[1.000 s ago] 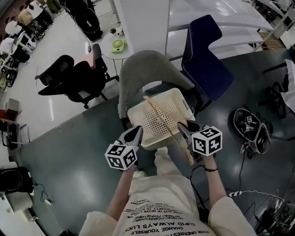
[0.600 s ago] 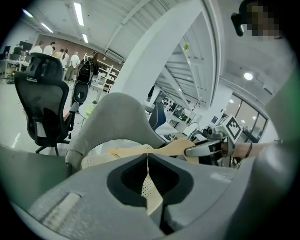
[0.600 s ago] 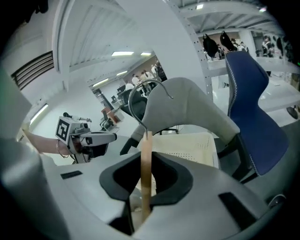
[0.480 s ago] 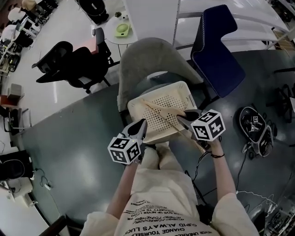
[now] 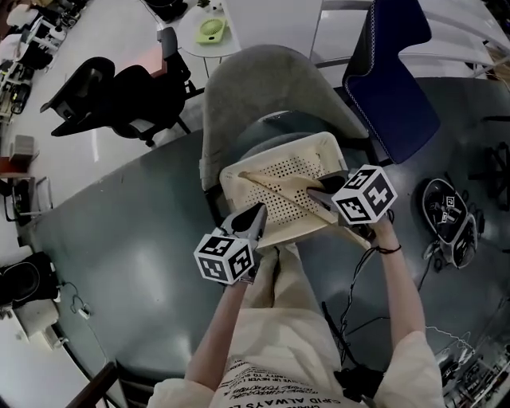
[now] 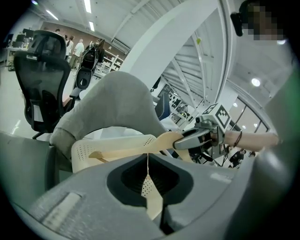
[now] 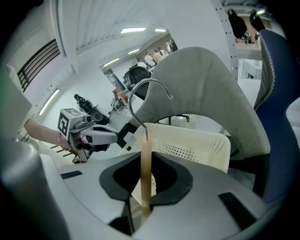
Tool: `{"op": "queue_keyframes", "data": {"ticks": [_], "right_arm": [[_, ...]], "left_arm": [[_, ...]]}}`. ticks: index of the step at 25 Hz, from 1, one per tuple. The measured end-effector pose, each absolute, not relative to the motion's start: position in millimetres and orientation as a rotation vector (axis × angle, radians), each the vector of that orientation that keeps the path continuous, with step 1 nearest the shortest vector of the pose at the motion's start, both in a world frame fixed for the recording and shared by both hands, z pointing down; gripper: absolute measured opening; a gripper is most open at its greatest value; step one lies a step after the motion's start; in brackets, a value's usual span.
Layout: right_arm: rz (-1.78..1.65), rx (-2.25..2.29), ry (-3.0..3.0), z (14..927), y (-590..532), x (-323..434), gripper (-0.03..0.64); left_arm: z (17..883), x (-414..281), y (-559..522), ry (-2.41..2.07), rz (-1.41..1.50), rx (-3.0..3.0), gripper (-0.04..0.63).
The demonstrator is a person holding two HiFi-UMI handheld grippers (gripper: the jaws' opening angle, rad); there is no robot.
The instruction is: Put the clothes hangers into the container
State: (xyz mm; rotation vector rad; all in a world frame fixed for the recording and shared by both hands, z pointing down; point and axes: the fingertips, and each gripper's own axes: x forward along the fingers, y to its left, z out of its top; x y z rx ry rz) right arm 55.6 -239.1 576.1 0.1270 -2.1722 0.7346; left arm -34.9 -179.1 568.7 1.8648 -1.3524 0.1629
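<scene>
Pinching the hanger [image 5: 279, 190] at its middle, our right claw [image 5: 317, 193] holds it slanted over the container [image 5: 275, 153]. One end sticks out past the near rim. Our left claw [image 5: 253, 217] is pressed together and holds nothing.

Dark grey floor [image 5: 119, 263] underfoot, pale grey shell chair [image 5: 263, 88] dead ahead, blue chair [image 5: 394, 76] right, black office chair [image 5: 119, 111] left, strip lights [image 6: 87, 5] overhead.

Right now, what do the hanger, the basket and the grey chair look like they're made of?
The hanger looks like pale matt wood, judging by its tan colour; its hook is shiny metal wire. The basket is probably cream plastic, with moulded rows of holes. The chair looks matt grey, perhaps fabric-covered; I can't be sure.
</scene>
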Motion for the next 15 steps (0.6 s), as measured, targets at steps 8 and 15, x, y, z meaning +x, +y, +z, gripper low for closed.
{"op": "queue_keyframes", "data": {"ticks": [8, 15], "right_arm": [[0.764, 0.009, -2.117, 606.7, -254.6, 36.6, 0.055], [0.809, -0.062, -2.081, 625.2, -256.1, 27.9, 0.055]], "left_arm": [[596.6, -36.3, -194.6, -1.319, 0.155, 1.848, 0.023], [613.7, -32.4, -199.7, -1.296, 0.15, 1.84, 0.023]]}}
